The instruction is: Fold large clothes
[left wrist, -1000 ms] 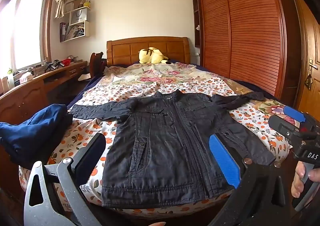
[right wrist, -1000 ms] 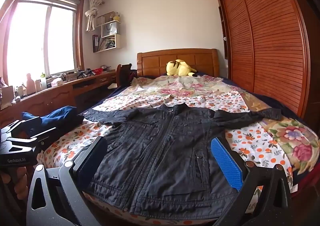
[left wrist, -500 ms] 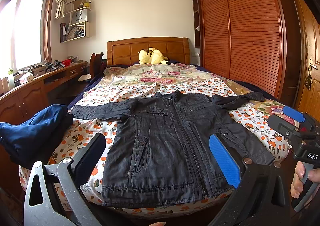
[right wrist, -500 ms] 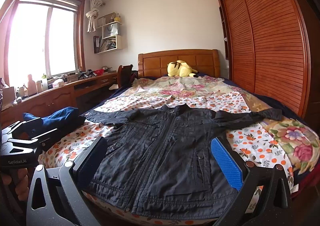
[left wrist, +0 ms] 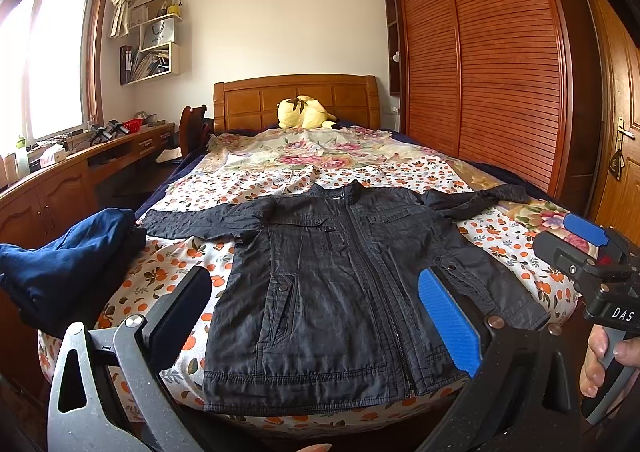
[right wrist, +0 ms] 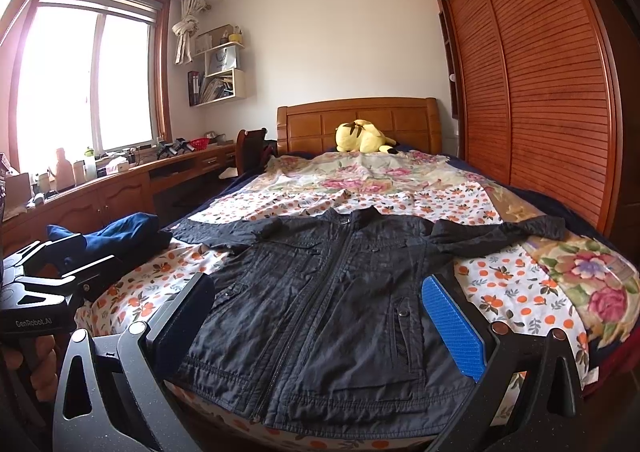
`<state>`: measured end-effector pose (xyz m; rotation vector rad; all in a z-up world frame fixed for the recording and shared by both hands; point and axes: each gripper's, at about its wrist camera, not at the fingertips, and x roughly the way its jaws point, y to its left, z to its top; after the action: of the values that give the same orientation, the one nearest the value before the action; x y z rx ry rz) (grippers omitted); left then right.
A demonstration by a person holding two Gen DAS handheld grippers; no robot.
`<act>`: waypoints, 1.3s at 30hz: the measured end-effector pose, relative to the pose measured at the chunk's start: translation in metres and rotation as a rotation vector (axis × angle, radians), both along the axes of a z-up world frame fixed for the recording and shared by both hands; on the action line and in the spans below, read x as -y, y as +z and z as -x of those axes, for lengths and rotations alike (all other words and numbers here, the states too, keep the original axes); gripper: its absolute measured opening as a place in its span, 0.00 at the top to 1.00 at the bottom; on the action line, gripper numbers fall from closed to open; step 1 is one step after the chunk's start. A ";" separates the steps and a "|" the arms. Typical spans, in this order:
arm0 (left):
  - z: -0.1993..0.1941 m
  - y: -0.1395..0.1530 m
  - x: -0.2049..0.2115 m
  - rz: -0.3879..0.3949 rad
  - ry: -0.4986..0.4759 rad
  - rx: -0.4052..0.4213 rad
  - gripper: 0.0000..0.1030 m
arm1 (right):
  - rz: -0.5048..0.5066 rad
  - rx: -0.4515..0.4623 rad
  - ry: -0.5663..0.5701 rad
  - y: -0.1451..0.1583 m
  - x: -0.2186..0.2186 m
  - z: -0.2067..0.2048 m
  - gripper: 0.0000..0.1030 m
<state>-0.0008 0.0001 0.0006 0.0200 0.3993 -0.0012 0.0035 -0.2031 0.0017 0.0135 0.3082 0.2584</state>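
- The right gripper [left wrist: 592, 252], seen at the right edge of the left wrist view, carries the white letters "DAS" on its black body.
- The left gripper [right wrist: 52, 284], at the left edge of the right wrist view, carries the text "GenRobot.AI".
- A white paper bag [left wrist: 159, 32] on the wall shelf [left wrist: 154, 73] shows the word "HONOR".
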 end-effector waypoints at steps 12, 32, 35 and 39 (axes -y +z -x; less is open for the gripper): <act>0.002 0.001 0.002 0.001 0.000 0.000 0.00 | -0.007 -0.002 0.001 0.001 0.001 0.000 0.00; 0.006 0.008 0.007 0.002 -0.004 0.007 0.00 | -0.010 0.001 0.005 0.001 0.001 0.002 0.00; 0.006 0.007 0.007 0.001 -0.003 0.007 0.00 | -0.009 0.002 0.005 0.001 0.001 0.002 0.00; 0.006 0.008 0.007 0.001 -0.003 0.008 0.00 | -0.010 0.001 0.005 0.001 0.001 0.002 0.00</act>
<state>-0.0071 -0.0071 0.0088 0.0195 0.3912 -0.0047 0.0018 -0.2037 0.0022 0.0222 0.3057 0.2644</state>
